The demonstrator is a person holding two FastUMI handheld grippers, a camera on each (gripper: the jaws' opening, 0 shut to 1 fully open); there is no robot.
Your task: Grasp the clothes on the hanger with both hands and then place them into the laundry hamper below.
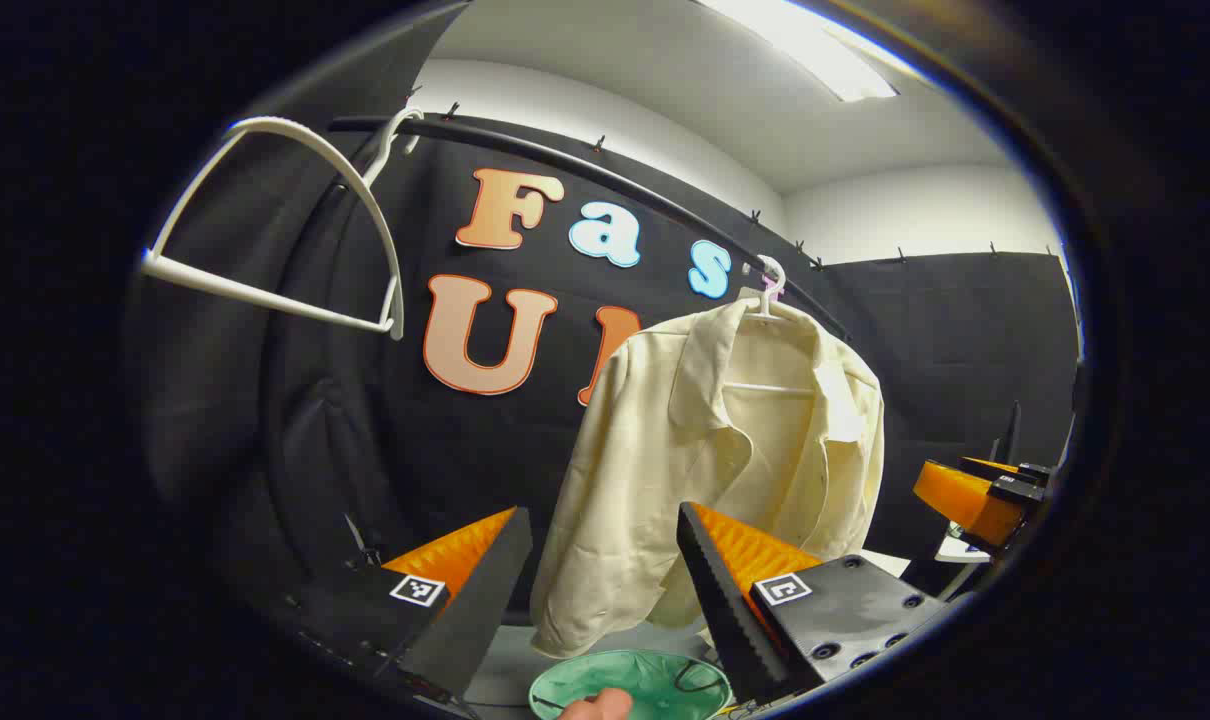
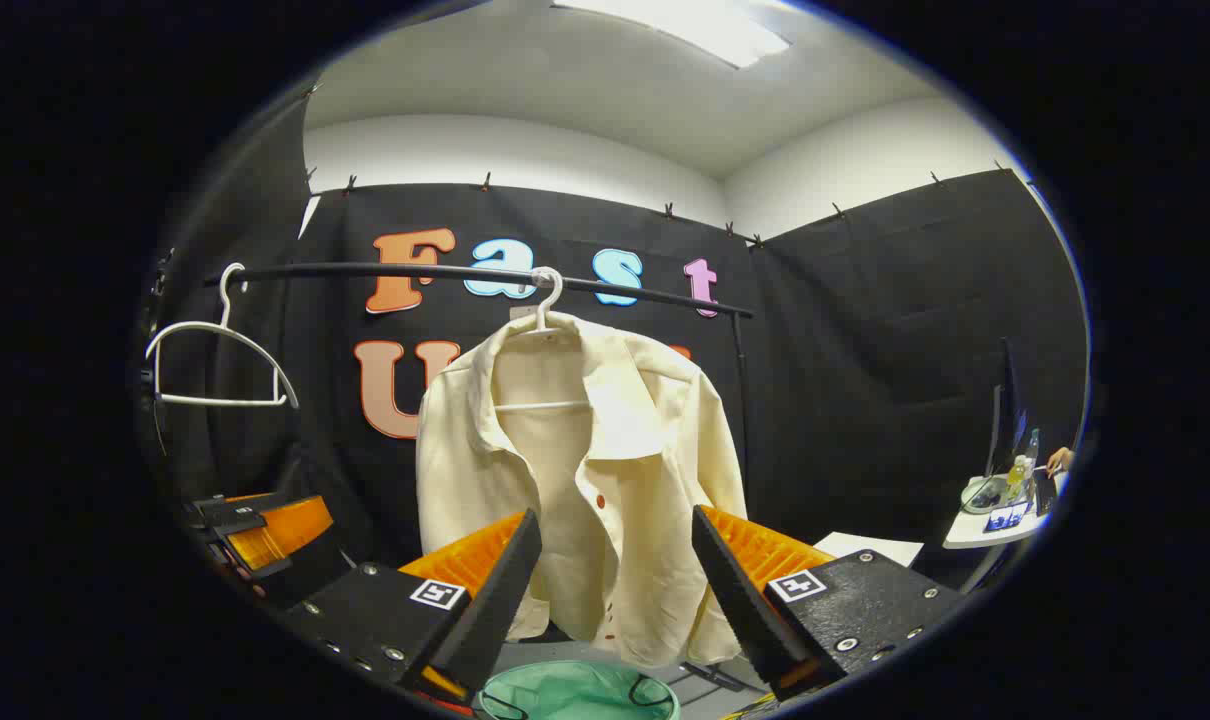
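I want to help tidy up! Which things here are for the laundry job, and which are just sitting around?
For the job:
- cream shirt on its white hanger
- green hamper below it
- left gripper and right gripper, both open

Just sitting around:
- empty hanger on the rail
- side table with small things

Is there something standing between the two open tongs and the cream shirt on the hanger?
Nothing visible does. The left tongs and right tongs are both open, aimed at the shirt, with only air between. The green hamper sits right below it.
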